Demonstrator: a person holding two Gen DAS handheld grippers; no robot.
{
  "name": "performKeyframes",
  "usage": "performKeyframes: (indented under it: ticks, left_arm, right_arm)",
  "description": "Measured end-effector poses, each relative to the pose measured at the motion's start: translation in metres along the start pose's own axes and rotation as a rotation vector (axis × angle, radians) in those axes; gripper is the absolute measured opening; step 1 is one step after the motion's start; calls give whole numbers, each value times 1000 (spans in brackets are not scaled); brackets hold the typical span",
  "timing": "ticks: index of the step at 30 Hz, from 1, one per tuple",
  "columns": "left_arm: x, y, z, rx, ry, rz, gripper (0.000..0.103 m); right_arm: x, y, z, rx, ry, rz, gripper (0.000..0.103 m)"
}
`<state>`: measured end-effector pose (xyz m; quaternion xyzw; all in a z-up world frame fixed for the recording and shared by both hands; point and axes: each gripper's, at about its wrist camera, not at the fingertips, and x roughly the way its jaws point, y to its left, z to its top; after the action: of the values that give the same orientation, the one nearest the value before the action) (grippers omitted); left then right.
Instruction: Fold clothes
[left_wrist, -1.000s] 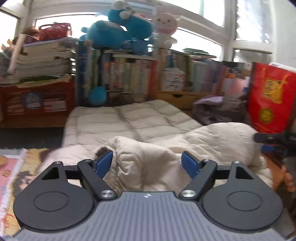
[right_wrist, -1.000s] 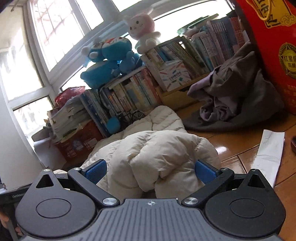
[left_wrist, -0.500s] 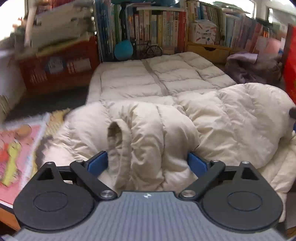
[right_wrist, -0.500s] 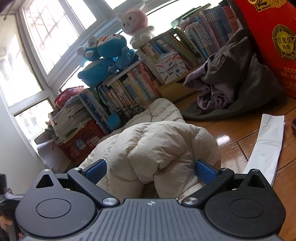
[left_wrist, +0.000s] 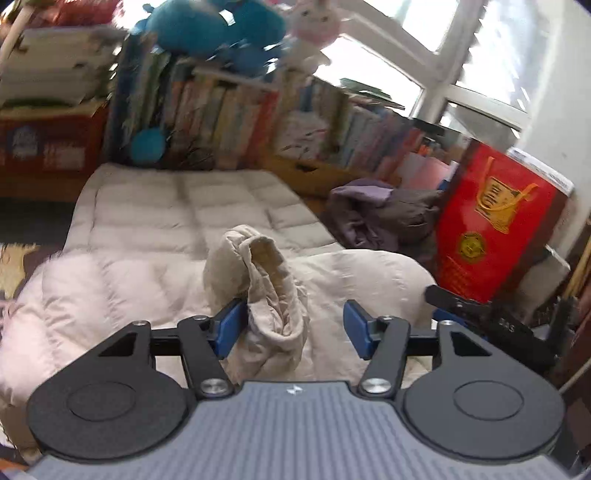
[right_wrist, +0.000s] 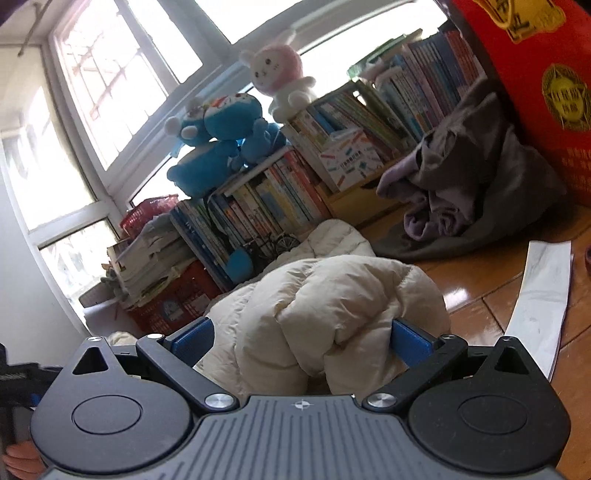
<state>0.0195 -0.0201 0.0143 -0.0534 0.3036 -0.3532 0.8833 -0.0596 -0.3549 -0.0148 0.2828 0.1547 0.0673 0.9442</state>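
A cream down jacket (left_wrist: 207, 214) lies spread on the floor, its near part bunched up. One sleeve cuff (left_wrist: 266, 280) stands up between the pads of my left gripper (left_wrist: 291, 328). The jaws are closing: the left pad (left_wrist: 229, 326) touches the cuff, while a gap remains at the right pad. My right gripper (right_wrist: 301, 338) stands wide around a puffy fold of the jacket (right_wrist: 332, 295), and a gap shows at its left pad. The right gripper (left_wrist: 480, 314) also shows at the right edge of the left wrist view.
A red gift bag (left_wrist: 495, 221) stands at the right, with a grey and purple clothes heap (left_wrist: 376, 218) beside it. Bookshelves (left_wrist: 229, 114) topped with plush toys (left_wrist: 218, 29) line the back. A white paper sheet (right_wrist: 539, 295) lies on the wooden floor (right_wrist: 476, 273).
The left gripper rose and tilted up, and its jaws narrowed. The sleeve cuff now stands upright between them. The right gripper has hardly moved.
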Motion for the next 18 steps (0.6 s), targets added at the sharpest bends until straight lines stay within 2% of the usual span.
performKeyframes:
  ticks: [2,4,5,8,11,12,14,15,18]
  left_arm:
    - [2,-2,-3,20,5,65,65]
    - [8,1,-7,20,23,149,76]
    - [10,5,-8,0,34,170,76]
    - [16,25,-13,-78,48,162,76]
    - [26,30,-13,-100,39,160,72]
    - [28,31,-13,-98,39,158,67]
    - [35,29,-7,-83,57,146,49]
    - [39,28,-3,-79,66,135,31]
    - [45,29,8,-56,70,97,20]
  right_arm:
    - [-1,1,0,0,-8,-6,103]
    - [-4,2,0,-6,-33,-20,103]
    - [-6,3,0,-25,-43,-23,103]
    - [-8,15,-2,-154,-67,-42,103]
    - [-10,34,-9,-334,-105,-52,103]
    - [-10,40,-11,-394,-113,-47,103]
    - [-12,51,-12,-478,-123,-32,103]
    - [-14,55,-12,-503,-131,-22,103]
    - [-20,60,-11,-531,-138,5,103]
